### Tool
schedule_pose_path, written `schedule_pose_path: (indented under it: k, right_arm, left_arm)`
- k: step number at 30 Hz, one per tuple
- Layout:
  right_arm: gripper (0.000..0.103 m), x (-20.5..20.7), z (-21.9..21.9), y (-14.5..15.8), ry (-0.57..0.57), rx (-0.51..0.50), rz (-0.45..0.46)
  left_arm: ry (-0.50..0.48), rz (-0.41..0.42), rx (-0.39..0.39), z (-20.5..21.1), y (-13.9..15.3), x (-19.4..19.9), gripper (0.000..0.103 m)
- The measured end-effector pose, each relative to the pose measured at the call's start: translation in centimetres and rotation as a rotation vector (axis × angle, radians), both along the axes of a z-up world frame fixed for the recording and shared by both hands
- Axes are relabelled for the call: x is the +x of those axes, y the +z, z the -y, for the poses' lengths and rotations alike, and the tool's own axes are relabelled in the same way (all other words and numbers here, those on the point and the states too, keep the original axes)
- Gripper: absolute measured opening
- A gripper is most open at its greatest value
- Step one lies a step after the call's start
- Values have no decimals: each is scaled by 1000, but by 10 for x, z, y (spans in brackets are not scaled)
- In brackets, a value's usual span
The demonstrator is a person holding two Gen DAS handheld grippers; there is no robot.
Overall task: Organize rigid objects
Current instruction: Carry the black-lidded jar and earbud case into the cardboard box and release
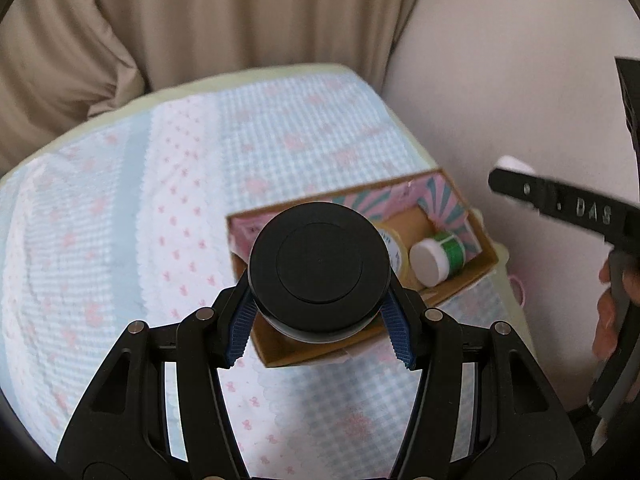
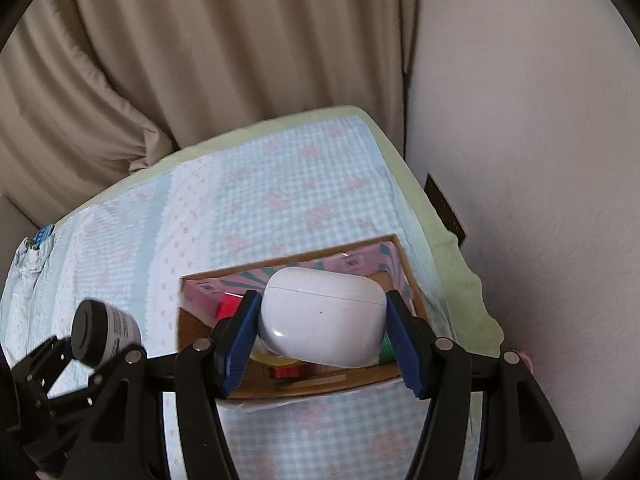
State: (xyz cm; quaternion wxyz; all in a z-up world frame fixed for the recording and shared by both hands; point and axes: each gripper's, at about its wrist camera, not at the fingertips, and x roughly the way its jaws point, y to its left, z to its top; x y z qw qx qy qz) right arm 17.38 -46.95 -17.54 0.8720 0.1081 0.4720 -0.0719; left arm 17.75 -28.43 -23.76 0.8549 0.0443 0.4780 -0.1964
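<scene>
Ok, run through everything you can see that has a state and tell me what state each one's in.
Left tongs: shut on the black jar.
Black jar: lid on, held above the box.
Right tongs: shut on the white case.
White case: lid closed, held above the box.
Box: open-topped, on the cloth, partly filled.
Green jar: in the box, on its side, white cap on.

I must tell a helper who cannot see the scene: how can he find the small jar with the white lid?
On the checked blue bedcover lies an open cardboard box lined with pink-and-teal paper. Near its right end, the small jar lies on its side beside a tape roll. Only it has a green body and white lid.
</scene>
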Motion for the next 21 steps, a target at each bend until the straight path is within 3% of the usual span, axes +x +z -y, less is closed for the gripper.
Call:
schedule_pose_path:
  k: [13, 21]
  right_arm:
    - [58, 50, 52, -96, -25, 76, -121]
    - [58, 75, 61, -127, -1, 93, -183]
  left_arm:
    - [-10, -150, 113, 15, -96, 39, 53]
    - [-39, -257, 178, 24, -134, 51, 53]
